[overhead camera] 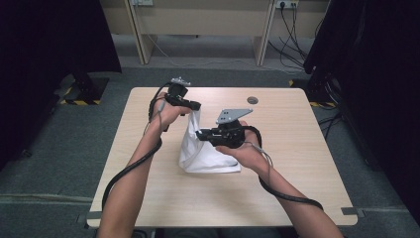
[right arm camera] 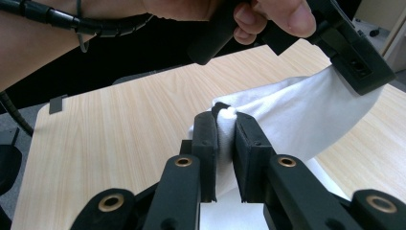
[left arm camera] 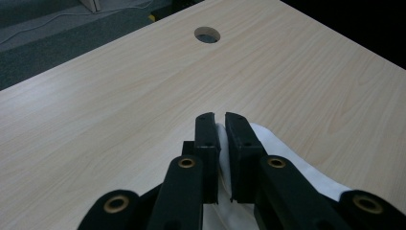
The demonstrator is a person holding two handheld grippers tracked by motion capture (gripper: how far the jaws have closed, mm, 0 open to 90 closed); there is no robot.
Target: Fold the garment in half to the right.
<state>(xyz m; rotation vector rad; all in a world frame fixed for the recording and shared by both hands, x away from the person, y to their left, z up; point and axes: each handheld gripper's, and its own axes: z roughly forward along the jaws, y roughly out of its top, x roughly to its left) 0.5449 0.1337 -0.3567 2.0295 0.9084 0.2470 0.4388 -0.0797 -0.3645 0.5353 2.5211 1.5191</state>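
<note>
You hold a white cloth (overhead camera: 203, 148) up over the middle of the light wooden bench (overhead camera: 297, 163), one gripper on each of two points along its upper edge. Your left gripper (overhead camera: 194, 106) is clamped on the higher, farther part of the cloth; in the left gripper view its jaws stand nearly together with a thin fold of white fabric (left arm camera: 223, 158) pinched between the pads, and more of the fabric trails off to the right behind them. Your right gripper (overhead camera: 200, 134) is clamped on the nearer part, lower down; in the right gripper view a bunched bit of cloth (right arm camera: 226, 139) sits squeezed between its jaws. From there the fabric runs up and to the right to your left gripper (right arm camera: 356, 67), and the stretch between the two grips is drawn fairly taut. The lower end of the cloth rests in a loose heap on the bench, just below your right hand (overhead camera: 247, 151). A round cable hole (overhead camera: 252, 99) lies in the bench farther back, well apart from the cloth.
</note>
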